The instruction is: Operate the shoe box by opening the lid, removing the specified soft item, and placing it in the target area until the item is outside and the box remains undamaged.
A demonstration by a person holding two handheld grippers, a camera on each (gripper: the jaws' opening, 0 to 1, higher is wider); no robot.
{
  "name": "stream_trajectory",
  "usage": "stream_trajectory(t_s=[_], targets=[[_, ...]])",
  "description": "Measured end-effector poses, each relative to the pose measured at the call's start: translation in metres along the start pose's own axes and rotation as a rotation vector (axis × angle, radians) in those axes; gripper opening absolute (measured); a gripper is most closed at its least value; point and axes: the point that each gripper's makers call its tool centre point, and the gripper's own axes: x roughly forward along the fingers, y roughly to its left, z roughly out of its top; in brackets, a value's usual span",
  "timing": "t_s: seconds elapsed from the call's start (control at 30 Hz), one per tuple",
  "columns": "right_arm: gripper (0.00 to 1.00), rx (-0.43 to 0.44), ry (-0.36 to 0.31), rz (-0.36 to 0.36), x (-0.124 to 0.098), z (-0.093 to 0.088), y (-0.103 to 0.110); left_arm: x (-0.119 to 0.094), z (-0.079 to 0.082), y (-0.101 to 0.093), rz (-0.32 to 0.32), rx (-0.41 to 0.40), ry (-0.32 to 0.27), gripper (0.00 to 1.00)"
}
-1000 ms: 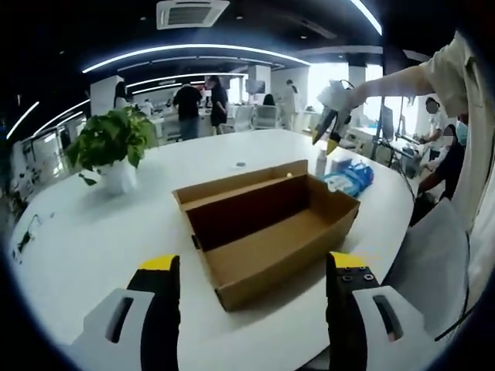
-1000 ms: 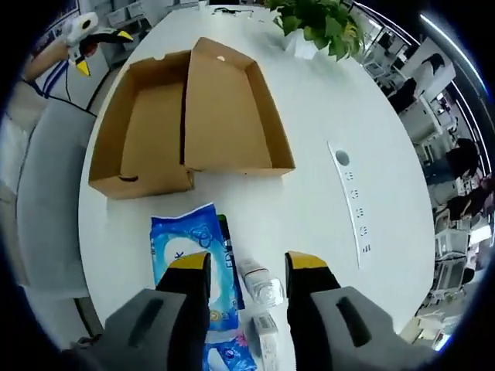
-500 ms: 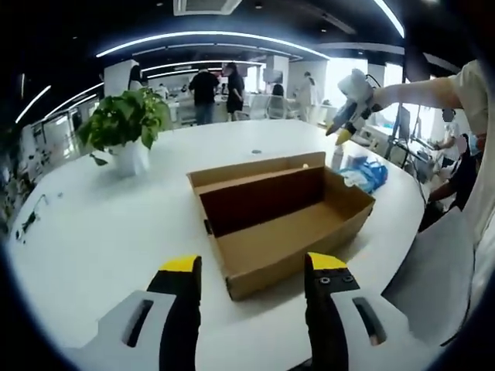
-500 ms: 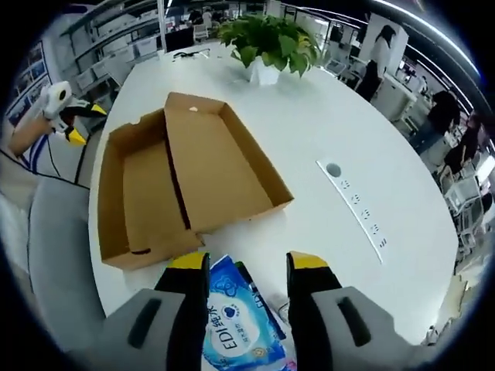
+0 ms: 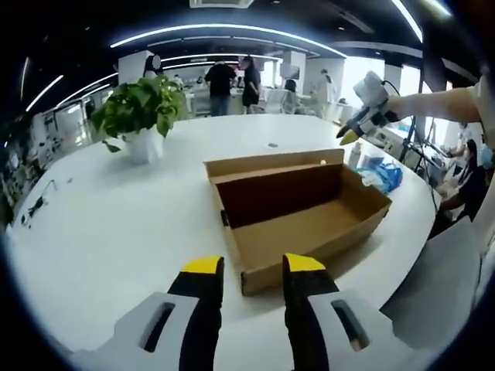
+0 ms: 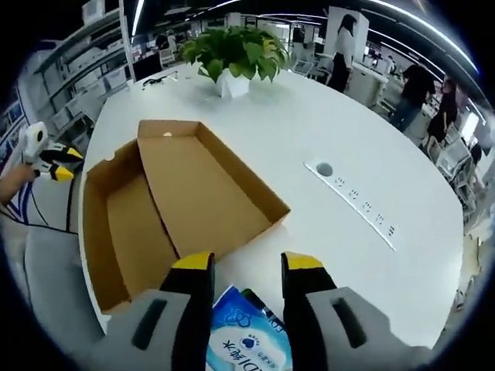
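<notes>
**Shoe box open on the desk, blue soft pack outside it**

In the left gripper view, the left hand-held gripper rises from 6 o'clock with its yellow-tipped jaws set narrow, a slim gap between them and nothing held. Just beyond the tips stands the brown cardboard shoe box, its lid folded back and standing up along the far side; the inside shows bare cardboard. The box sits on a white round desk. A potted plant stands on the desk at about 10 o'clock, well apart from the box. At 2 o'clock the right hand-held gripper hangs in the air over the desk edge, held by an outstretched arm; whether its jaws are parted cannot be told from here. Near it, past the far right corner of the box, lies a blue soft pack.

In the right gripper view, the right hand-held gripper shows narrow, empty jaws at 6 o'clock. The blue soft pack lies on the desk right beneath them, beside the open shoe box, which spreads toward 10 o'clock. The left hand-held gripper appears at 9 o'clock. A row of desk sockets runs at 3 o'clock, and the potted plant is at 12 o'clock.
</notes>
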Motion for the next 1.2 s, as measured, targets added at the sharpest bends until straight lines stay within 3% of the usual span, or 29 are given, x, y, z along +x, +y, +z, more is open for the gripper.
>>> stream_trajectory(t_s=[0.43, 0.67, 1.07, 1.2], targets=[[0.28, 0.157, -0.008, -0.014, 0.028, -0.001, 0.001, 0.018, -0.011, 0.008, 0.035, -0.055, 0.059, 0.15], [0.27, 0.303, -0.02, -0.028, 0.04, 0.005, 0.0, 0.025, -0.013, 0.016, 0.063, -0.119, 0.074, 0.07], [0.25, 0.39, 0.01, -0.072, 0.051, -0.005, -0.002, 0.031, -0.018, 0.015, 0.074, -0.18, 0.086, 0.02], [0.15, 0.402, 0.022, -0.074, 0.054, -0.007, 0.0, 0.03, -0.019, 0.015, 0.074, -0.196, 0.078, 0.02]])
